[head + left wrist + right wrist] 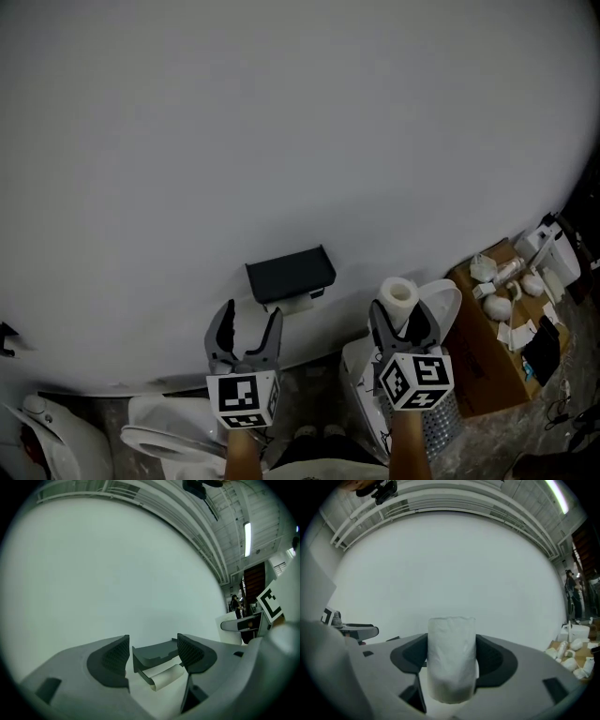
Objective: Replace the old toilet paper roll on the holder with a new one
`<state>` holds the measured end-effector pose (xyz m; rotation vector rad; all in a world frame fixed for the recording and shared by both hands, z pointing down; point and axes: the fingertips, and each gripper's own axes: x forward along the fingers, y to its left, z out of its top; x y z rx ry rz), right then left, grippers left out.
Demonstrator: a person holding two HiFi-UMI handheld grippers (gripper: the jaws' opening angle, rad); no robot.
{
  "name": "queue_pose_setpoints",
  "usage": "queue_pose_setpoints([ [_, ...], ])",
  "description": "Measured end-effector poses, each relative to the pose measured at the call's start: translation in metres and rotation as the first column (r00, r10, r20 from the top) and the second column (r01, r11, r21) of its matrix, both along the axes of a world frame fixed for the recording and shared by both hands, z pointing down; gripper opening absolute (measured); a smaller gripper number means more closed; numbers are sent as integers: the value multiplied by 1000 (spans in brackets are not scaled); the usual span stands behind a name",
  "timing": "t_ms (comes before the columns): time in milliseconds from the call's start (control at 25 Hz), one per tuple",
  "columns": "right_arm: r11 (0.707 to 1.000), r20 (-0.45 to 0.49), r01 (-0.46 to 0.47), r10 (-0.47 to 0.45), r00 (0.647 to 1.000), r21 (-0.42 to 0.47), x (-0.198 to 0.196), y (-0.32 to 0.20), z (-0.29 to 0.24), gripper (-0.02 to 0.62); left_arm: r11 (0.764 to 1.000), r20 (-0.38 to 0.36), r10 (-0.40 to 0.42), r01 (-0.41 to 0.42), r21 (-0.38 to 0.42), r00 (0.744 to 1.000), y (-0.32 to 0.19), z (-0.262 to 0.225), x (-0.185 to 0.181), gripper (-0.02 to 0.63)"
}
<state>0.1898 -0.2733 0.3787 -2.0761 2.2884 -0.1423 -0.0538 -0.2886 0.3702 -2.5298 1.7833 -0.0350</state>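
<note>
Head view, holder: dark toilet paper holder (291,272) is fixed low on the white wall (281,112), near its bottom edge. A pale strip of the old roll (293,303) shows under its cover.
Head view, left gripper: left gripper (251,319) hangs just below and left of the holder, jaws wide apart, nothing in them.
Head view, right gripper: right gripper (401,314) sits to the holder's right, clamped on the new toilet paper roll (398,292), which stands upright.
Head view, surroundings: toilet (164,436) at lower left; cardboard box (483,361) of white oddments at right.
Left gripper view, jaws: spread and empty. The holder and old paper are framed between them, apart from the pads.
Right gripper view, jaws: both pads press on the sides of the new roll and are held wide by it. The wall beyond is bare.
Step in hand (judgement): approach for removal; the old roll is not yet off.
Next move (judgement): the left gripper needs to advance level, bracket the old roll under the cover, close, and draw it off the holder. The new roll should be held clear at the right until the holder is empty.
</note>
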Motion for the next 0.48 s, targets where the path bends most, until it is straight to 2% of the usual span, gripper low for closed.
queue_pose_setpoints([
  [240, 999, -14, 45, -46, 999, -11, 6, -12, -2, 293, 1000, 55, -12, 12, 3, 998, 3, -1, 13, 301],
  [360, 998, -17, 53, -54, 998, -16, 11, -15, 1, 292, 1000, 142, -26, 24, 12, 990, 5, 3, 20, 301],
  [480, 998, -14, 63, -63, 998, -25, 15, -19, 5, 291, 999, 275, -35, 34, 5, 961, 5, 13, 29, 300],
])
